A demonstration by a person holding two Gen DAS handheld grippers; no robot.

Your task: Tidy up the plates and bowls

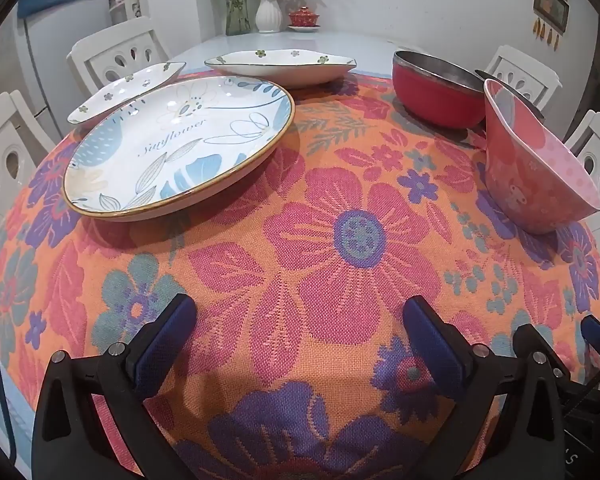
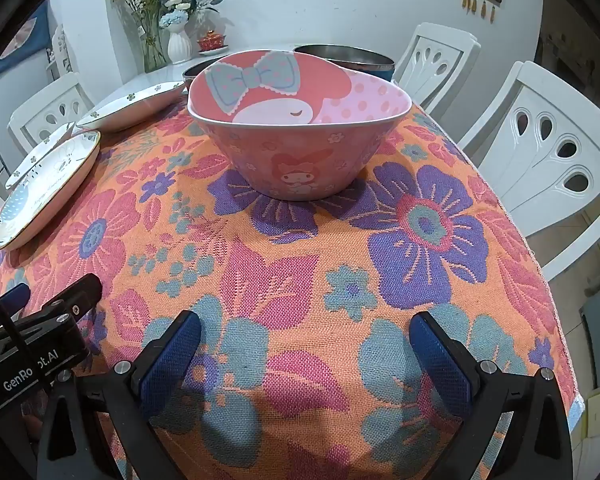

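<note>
A large round "Sunflower" plate (image 1: pixel 180 140) lies left on the flowered tablecloth (image 1: pixel 300 260); it also shows in the right wrist view (image 2: pixel 48 188). Two white leaf-shaped dishes with green flowers sit behind it, one at left (image 1: pixel 128 90) and one at centre (image 1: pixel 280 66). A red metal bowl (image 1: pixel 436 88) and a pink cartoon bowl (image 1: pixel 536 164) stand right. The pink bowl (image 2: pixel 300 128) sits straight ahead of my right gripper (image 2: pixel 306 344). My left gripper (image 1: pixel 300 328) is open and empty over the cloth. My right gripper is open and empty too.
White chairs (image 2: pixel 540 152) ring the table. Vases with flowers (image 1: pixel 268 4) and a red lidded cup (image 1: pixel 304 18) stand at the far end. A dark metal bowl (image 2: pixel 348 58) sits behind the pink bowl. The left gripper's body (image 2: pixel 32 340) shows at the left of the right wrist view.
</note>
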